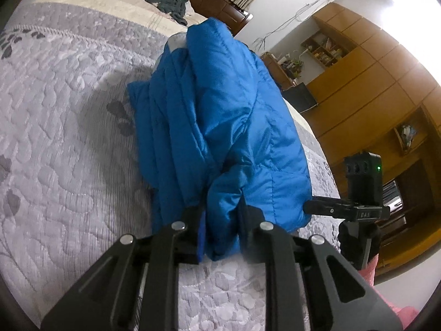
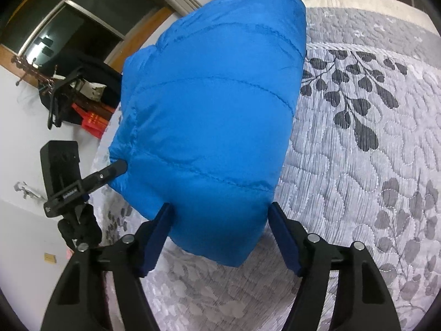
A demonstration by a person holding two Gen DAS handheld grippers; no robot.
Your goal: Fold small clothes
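A blue puffer jacket [image 1: 220, 104] lies bunched and partly folded on the grey quilted bedspread [image 1: 69, 138]. My left gripper [image 1: 220, 212] is shut on a thick fold at the jacket's near edge, which bulges between its fingers. In the right wrist view the jacket [image 2: 215, 104] is a puffy mound. My right gripper [image 2: 220, 209] stands wide open, its blue pads [image 2: 157, 237] flanking the jacket's near end. Each view shows the other gripper: the right one [image 1: 358, 193] at the jacket's right side, the left one [image 2: 63, 171] with a finger against its left side.
The leaf-patterned bedspread [image 2: 358, 165] spreads out around the jacket. Dark clothes [image 1: 168, 2] lie near the headboard at the far end. Wooden cabinets [image 1: 372, 82] stand past the bed's right edge. A dark window and hung bags [image 2: 69, 96] are at the left wall.
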